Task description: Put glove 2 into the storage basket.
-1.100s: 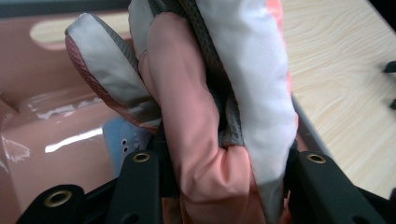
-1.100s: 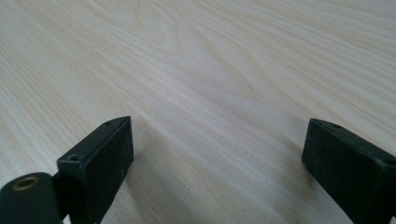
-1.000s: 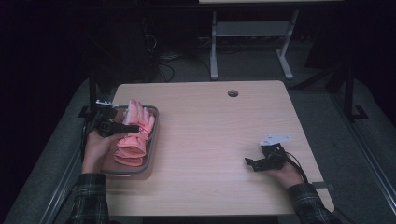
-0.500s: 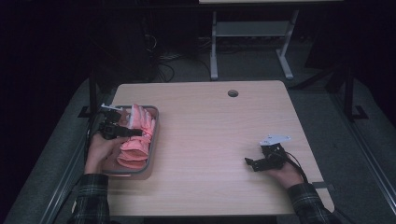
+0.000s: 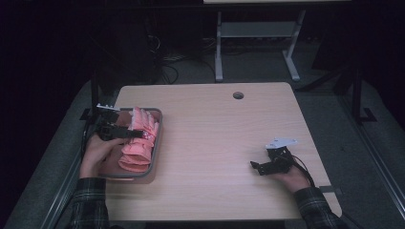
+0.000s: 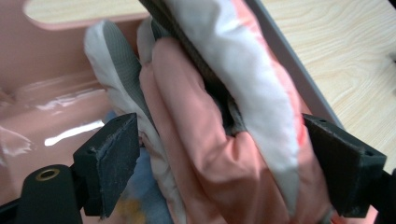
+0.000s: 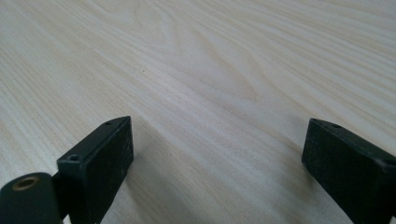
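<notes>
Left gripper (image 5: 136,134): jaws spread wide and just been opening; pink cloth lies between them but the pads stand clear of it, so nothing is gripped.
Pink cloths (image 5: 138,140): a row of folded pink-and-white pieces stacked on edge inside the tray (image 5: 157,138), along its right wall.
Long axis: the row runs from the tray's near end to its far end, in line with the tray's length; each fold stands roughly crosswise to that line.
Left gripper view: a pink fold (image 6: 219,154) between the pads (image 6: 109,161), white lining uppermost.
Right gripper (image 5: 255,167): released, jaws apart over bare table (image 5: 215,143), resting well apart from the tray.
</notes>
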Tool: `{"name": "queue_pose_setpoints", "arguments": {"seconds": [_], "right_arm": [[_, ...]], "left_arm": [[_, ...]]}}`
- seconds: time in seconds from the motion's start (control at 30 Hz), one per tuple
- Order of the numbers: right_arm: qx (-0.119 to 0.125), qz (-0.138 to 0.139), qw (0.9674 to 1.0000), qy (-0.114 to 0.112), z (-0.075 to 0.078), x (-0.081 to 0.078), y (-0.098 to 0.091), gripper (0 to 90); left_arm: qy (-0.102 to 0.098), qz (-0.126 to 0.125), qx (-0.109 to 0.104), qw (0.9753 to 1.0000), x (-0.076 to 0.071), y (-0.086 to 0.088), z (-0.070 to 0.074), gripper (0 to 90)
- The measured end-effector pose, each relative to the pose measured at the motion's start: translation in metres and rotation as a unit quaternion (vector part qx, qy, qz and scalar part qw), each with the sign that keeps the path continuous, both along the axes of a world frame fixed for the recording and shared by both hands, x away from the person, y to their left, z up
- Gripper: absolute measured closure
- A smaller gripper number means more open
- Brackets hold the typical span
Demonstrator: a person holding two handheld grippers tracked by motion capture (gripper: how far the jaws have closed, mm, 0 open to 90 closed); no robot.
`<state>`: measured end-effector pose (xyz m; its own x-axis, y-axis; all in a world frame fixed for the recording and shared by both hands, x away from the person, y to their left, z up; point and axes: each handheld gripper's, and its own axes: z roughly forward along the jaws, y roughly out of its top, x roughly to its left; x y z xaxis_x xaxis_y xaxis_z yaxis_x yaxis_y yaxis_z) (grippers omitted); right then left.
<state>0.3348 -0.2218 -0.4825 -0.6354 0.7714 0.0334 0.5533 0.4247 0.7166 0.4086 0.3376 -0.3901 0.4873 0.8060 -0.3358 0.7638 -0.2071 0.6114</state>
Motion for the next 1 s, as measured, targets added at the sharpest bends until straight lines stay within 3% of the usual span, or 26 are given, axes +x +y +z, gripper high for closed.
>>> {"name": "queue_pose_setpoints", "arguments": {"seconds": [0.07,0.27,0.63,1.0], "right_arm": [[0.0,0.0,1.0,0.0,0.0,0.0,0.0,8.5],[0.0,0.0,1.0,0.0,0.0,0.0,0.0,8.5],[0.0,0.0,1.0,0.0,0.0,0.0,0.0,8.5],[0.0,0.0,1.0,0.0,0.0,0.0,0.0,8.5]], "left_arm": [[-0.006,-0.002,-0.006,1.0,-0.002,0.004,0.004,14.9],[-0.023,-0.005,0.004,0.9997,-0.006,0.008,0.013,14.9],[-0.071,-0.002,0.007,0.9975,-0.019,0.011,0.04,15.0],[-0.111,-0.037,0.01,0.993,-0.027,-0.017,0.063,15.0]]}}
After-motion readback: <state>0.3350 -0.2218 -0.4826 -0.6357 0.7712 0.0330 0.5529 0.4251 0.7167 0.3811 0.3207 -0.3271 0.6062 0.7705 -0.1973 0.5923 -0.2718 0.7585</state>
